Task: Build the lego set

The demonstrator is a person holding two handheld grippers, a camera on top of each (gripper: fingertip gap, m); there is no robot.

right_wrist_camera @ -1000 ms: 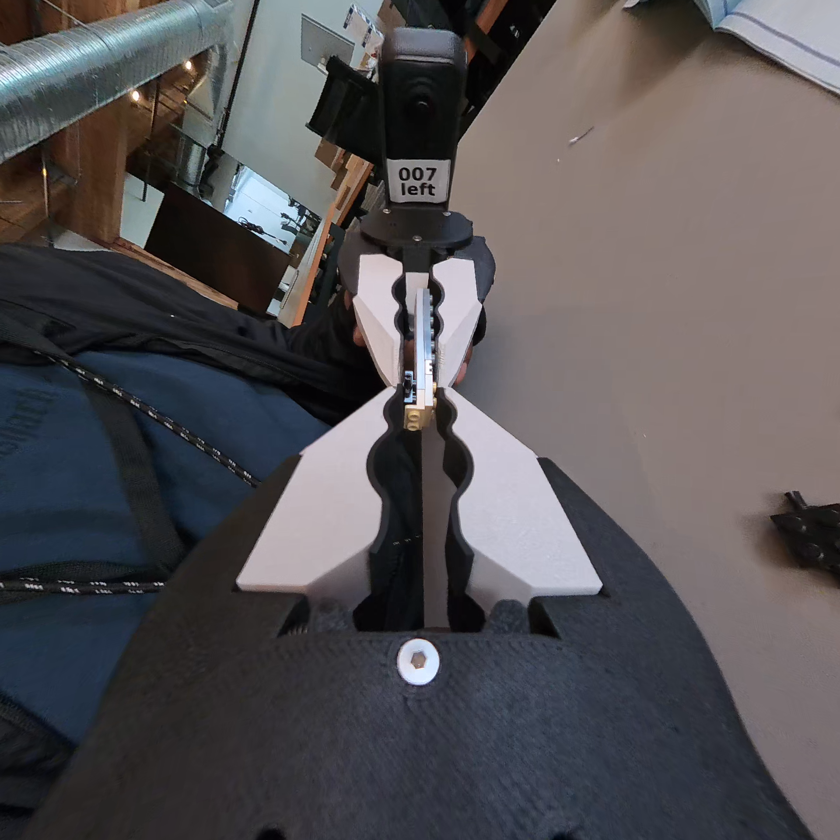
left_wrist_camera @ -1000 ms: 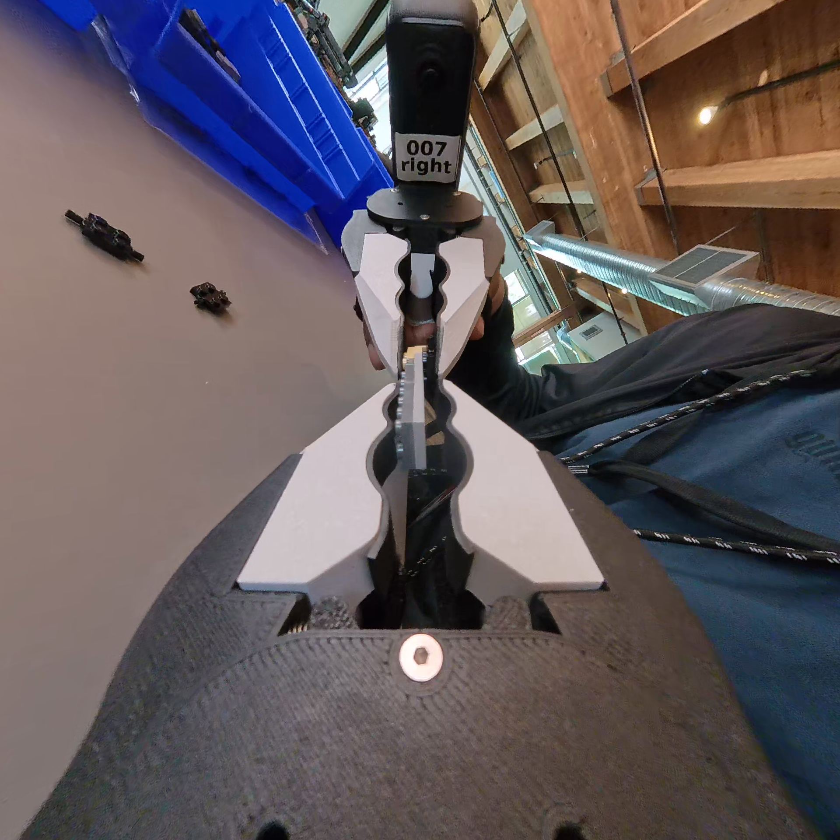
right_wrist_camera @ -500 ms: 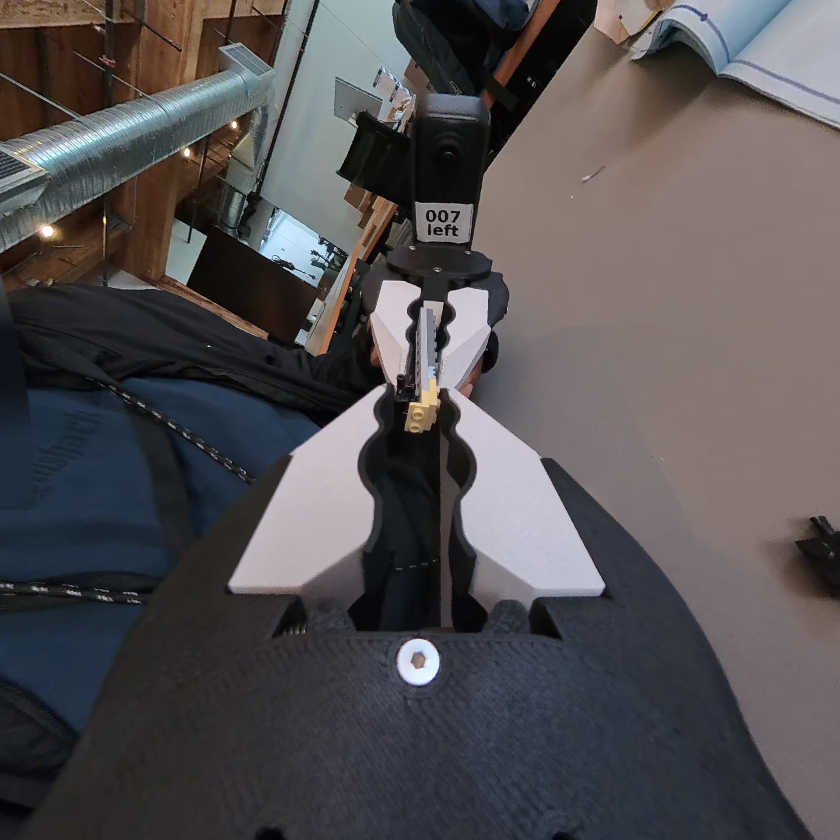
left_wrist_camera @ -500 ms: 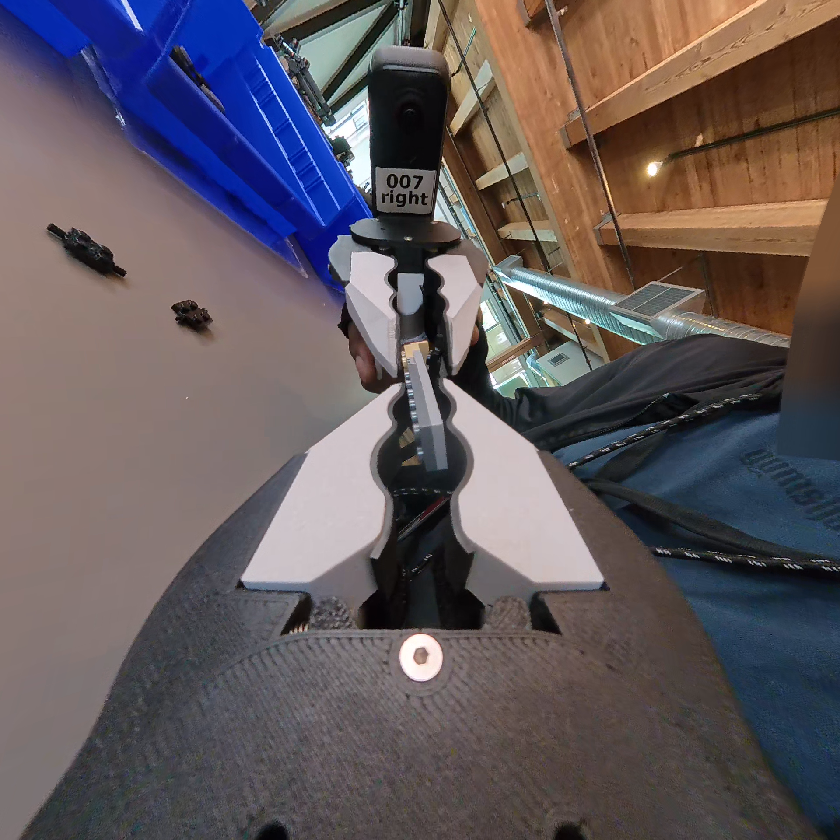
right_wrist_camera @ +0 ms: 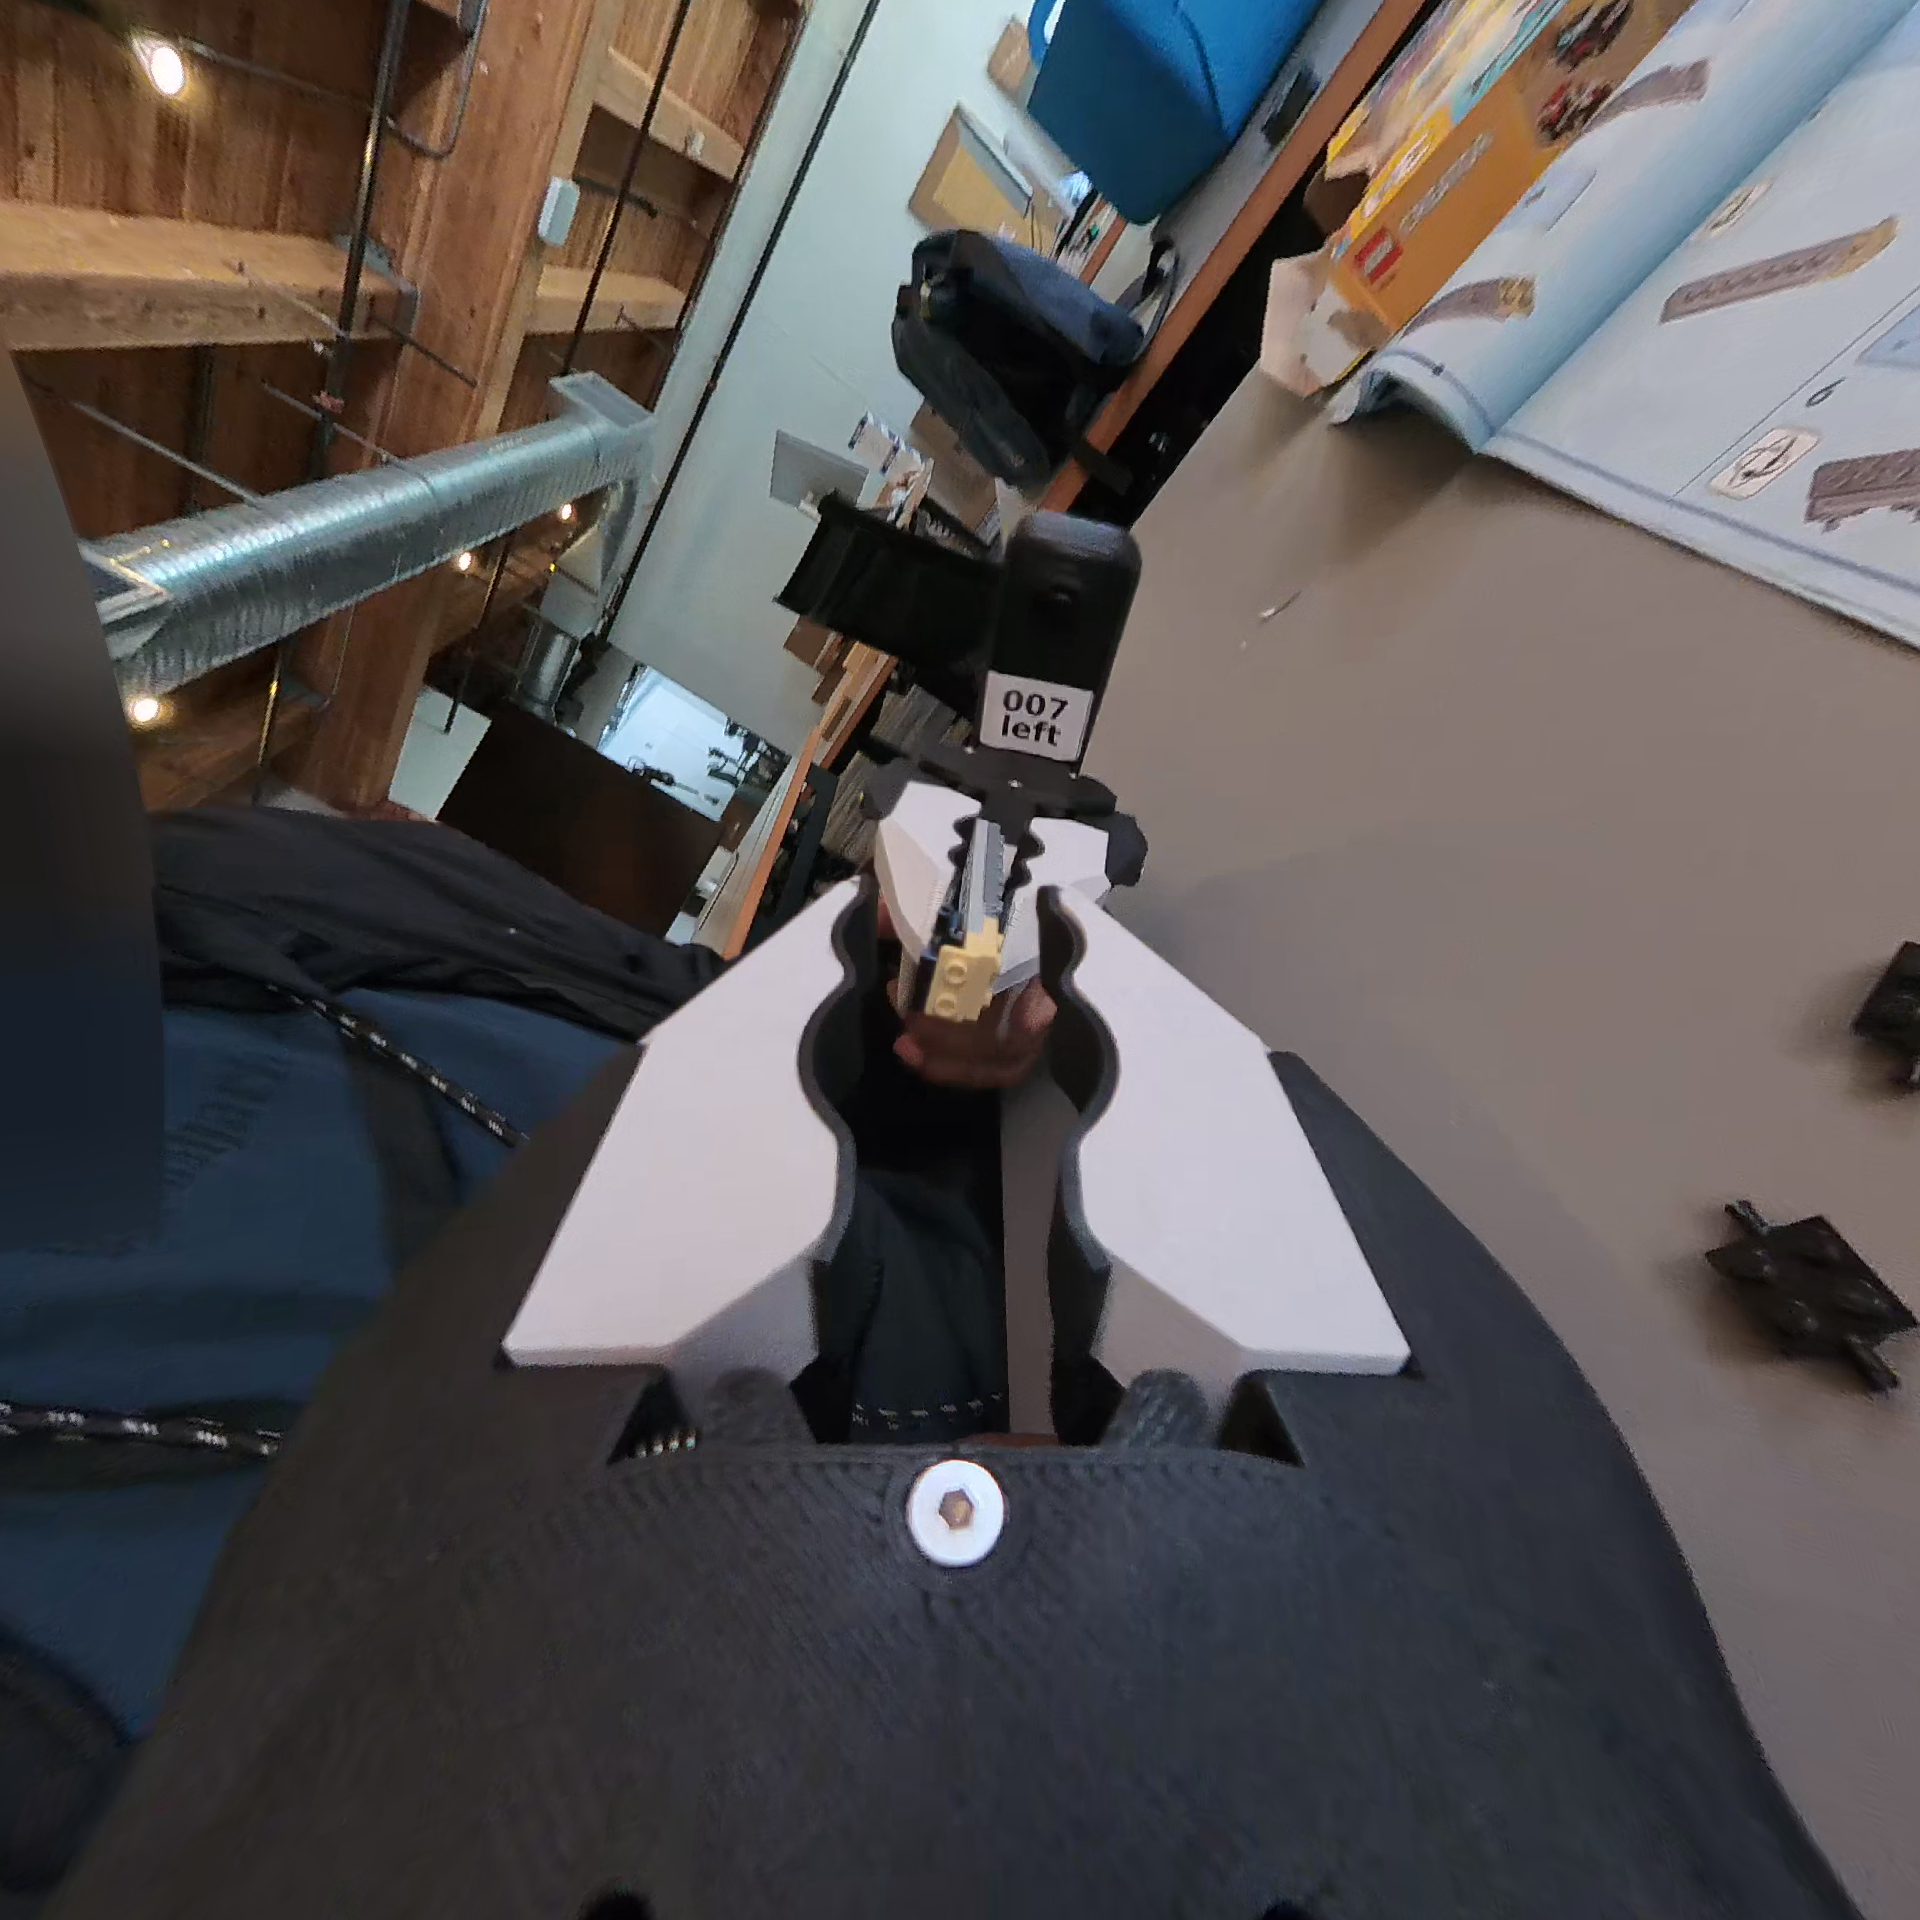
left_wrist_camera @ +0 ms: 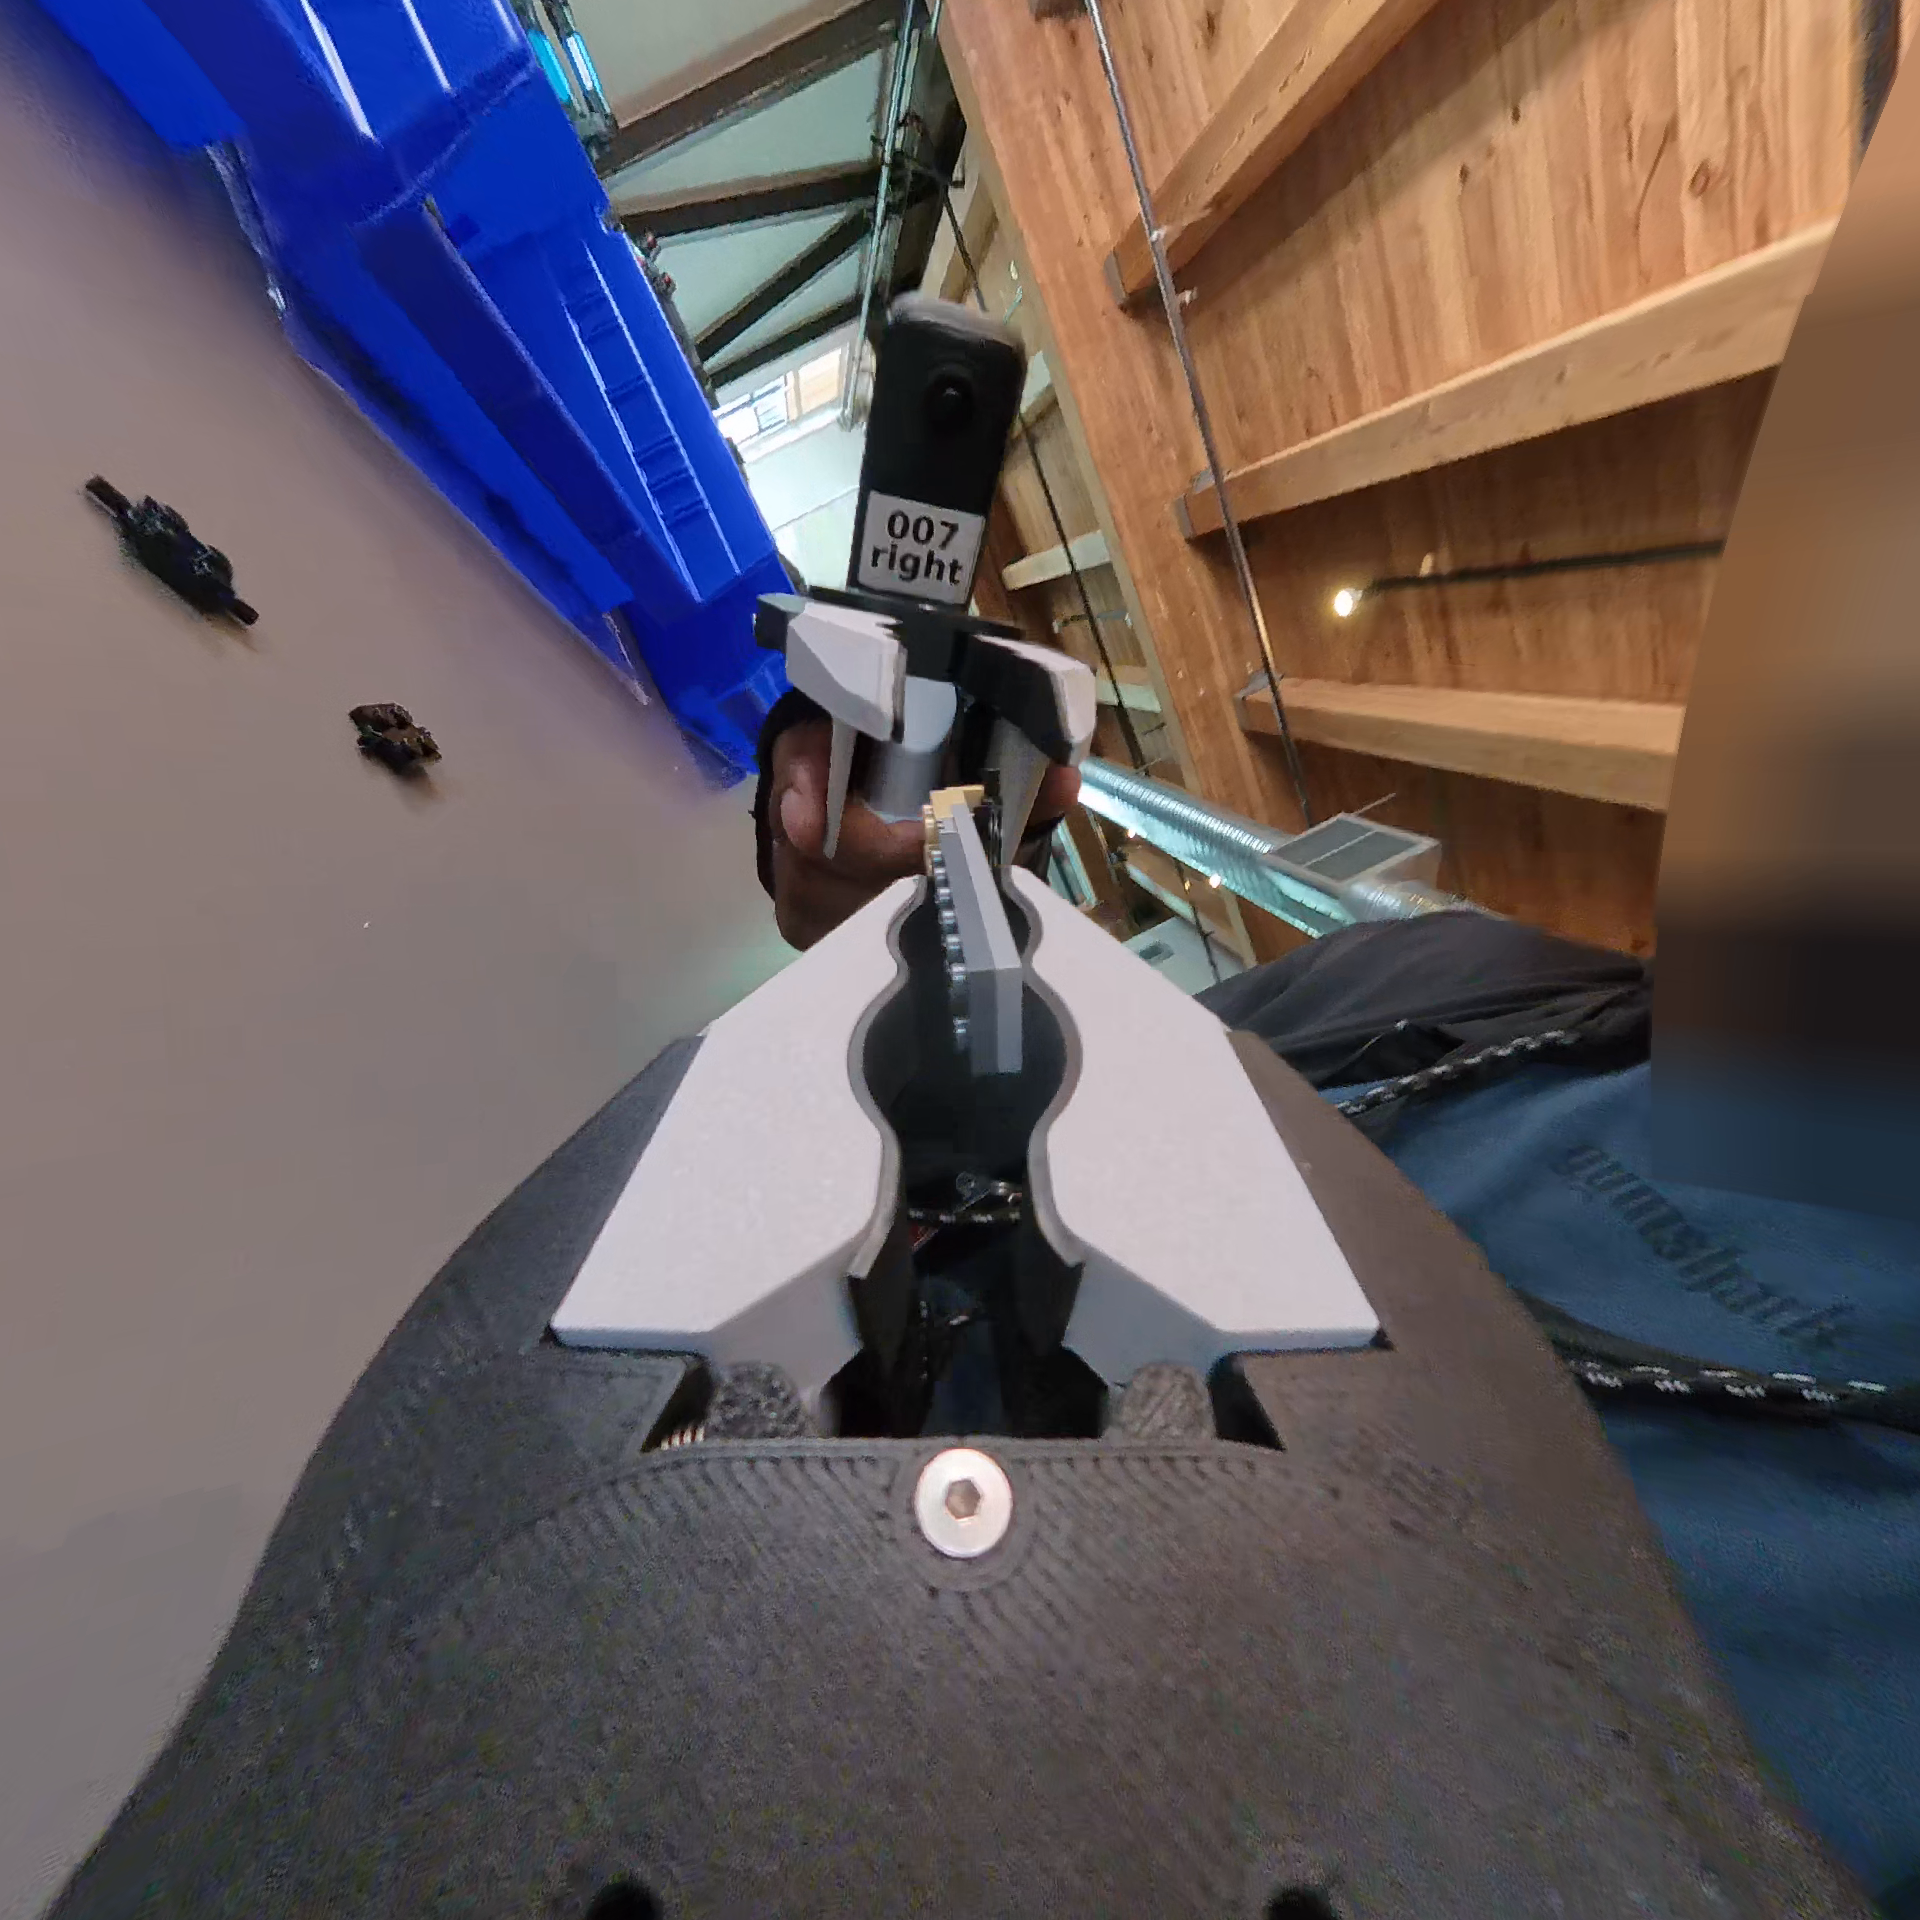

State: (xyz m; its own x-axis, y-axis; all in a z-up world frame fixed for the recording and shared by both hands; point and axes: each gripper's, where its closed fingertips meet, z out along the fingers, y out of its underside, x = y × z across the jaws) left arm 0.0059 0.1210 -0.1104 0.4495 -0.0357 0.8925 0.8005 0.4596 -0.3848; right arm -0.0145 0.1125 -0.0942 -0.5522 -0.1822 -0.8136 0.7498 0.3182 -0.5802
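Observation:
My left gripper [left_wrist_camera: 971, 894] is shut on a long grey studded plate [left_wrist_camera: 987, 966], held on edge in the air above the table. A small tan brick [left_wrist_camera: 954, 798] sits on the plate's far end. My right gripper [left_wrist_camera: 925, 831] faces it with its fingers spread wide on either side of the tan brick, neither pad pressing on it. In the right wrist view, my right gripper [right_wrist_camera: 954, 904] is open and empty. Beyond it, the left gripper [right_wrist_camera: 971, 935] holds the plate with the tan brick [right_wrist_camera: 964, 985] pointing at me.
Blue bins [left_wrist_camera: 468, 312] stand at the table's far edge. Black lego pieces lie on the grey table [left_wrist_camera: 171, 551], [left_wrist_camera: 393, 727], [right_wrist_camera: 1808, 1299]. An open instruction booklet [right_wrist_camera: 1714, 312] and a yellow box [right_wrist_camera: 1434, 197] lie farther off. A person's blue jacket [right_wrist_camera: 260, 1195] is close by. Only a small space, under 4 cm, lies between the two pairs of fingers.
My right gripper has opened, letting go of the tan brick end, and drawn back a little. The left gripper keeps its hold on the grey plate.

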